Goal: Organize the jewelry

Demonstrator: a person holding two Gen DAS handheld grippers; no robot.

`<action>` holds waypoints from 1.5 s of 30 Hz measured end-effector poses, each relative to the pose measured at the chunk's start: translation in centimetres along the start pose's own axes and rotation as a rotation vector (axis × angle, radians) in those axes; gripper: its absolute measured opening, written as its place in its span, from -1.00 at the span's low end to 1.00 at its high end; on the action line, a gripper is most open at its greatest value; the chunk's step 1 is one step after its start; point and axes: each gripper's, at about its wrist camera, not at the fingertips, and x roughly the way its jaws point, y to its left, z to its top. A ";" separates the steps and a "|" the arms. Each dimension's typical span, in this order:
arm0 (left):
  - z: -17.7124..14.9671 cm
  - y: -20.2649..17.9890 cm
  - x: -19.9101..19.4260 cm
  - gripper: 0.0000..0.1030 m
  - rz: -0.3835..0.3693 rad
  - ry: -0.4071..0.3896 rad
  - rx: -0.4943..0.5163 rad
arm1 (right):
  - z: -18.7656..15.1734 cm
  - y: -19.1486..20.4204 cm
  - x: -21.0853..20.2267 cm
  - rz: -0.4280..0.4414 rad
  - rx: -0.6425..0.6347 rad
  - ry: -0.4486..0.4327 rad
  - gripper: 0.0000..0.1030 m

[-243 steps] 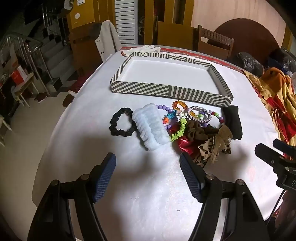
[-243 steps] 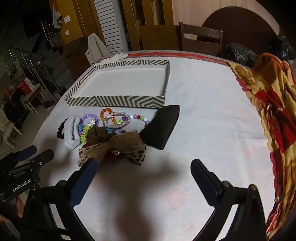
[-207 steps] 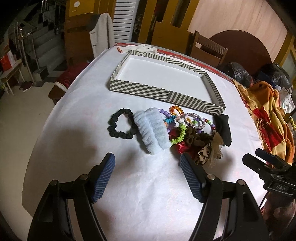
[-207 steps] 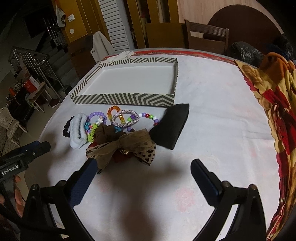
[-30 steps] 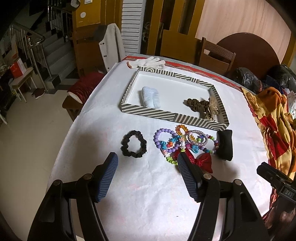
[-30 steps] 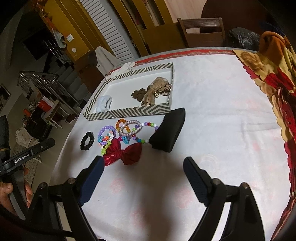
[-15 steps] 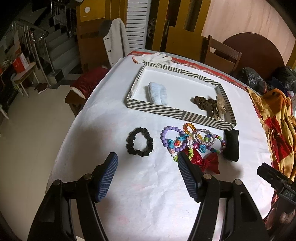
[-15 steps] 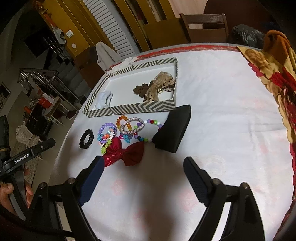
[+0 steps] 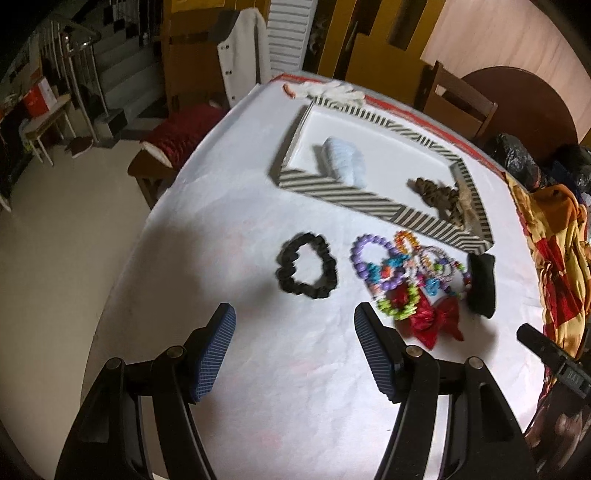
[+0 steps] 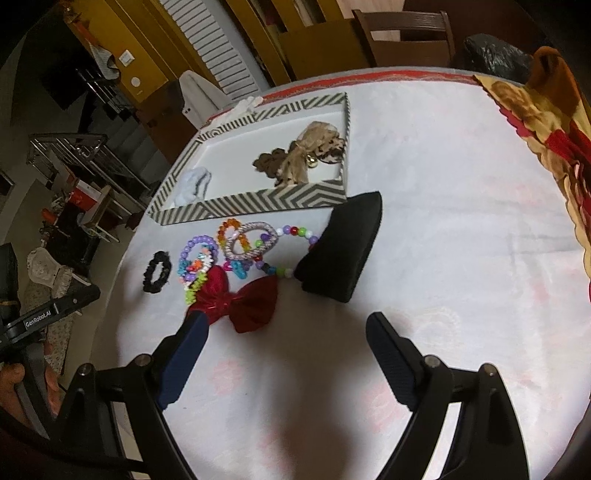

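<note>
A striped tray (image 9: 343, 199) (image 10: 258, 205) holds a light blue scrunchie (image 9: 343, 162) (image 10: 192, 184), a brown scrunchie (image 9: 432, 192) and a leopard bow (image 10: 314, 147). In front of it on the white table lie a black scrunchie (image 9: 306, 269) (image 10: 157, 271), several bead bracelets (image 9: 399, 266) (image 10: 243, 243), a red bow (image 9: 432, 317) (image 10: 236, 299) and a black pouch (image 9: 480, 280) (image 10: 343, 247). My left gripper (image 9: 295, 339) is open, just short of the black scrunchie. My right gripper (image 10: 284, 350) is open, just short of the red bow.
A white glove (image 9: 325, 88) lies behind the tray. An orange and red patterned cloth (image 10: 554, 122) covers the table's right side. Chairs (image 10: 402, 33) stand at the far edge. The table's left edge drops to the floor and a red bench (image 9: 177, 129).
Since the oldest frames the light blue scrunchie, brown scrunchie and leopard bow have gone into the tray. In the last second both grippers have moved closer to the items on the table.
</note>
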 end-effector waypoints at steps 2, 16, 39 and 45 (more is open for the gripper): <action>0.1 0.4 0.8 0.05 -0.005 0.014 -0.006 | 0.2 -0.5 0.5 -0.019 0.008 0.003 0.75; 3.1 -0.1 6.2 0.05 -0.007 0.067 0.027 | 4.0 -2.8 5.1 -0.144 0.084 0.014 0.74; 4.5 -0.3 10.9 -0.01 0.081 0.147 0.105 | 5.8 -2.8 8.6 -0.268 0.043 0.038 -0.21; 4.4 -1.0 11.1 -0.01 0.102 0.146 0.131 | 5.2 -2.9 7.7 -0.253 0.021 0.025 -0.53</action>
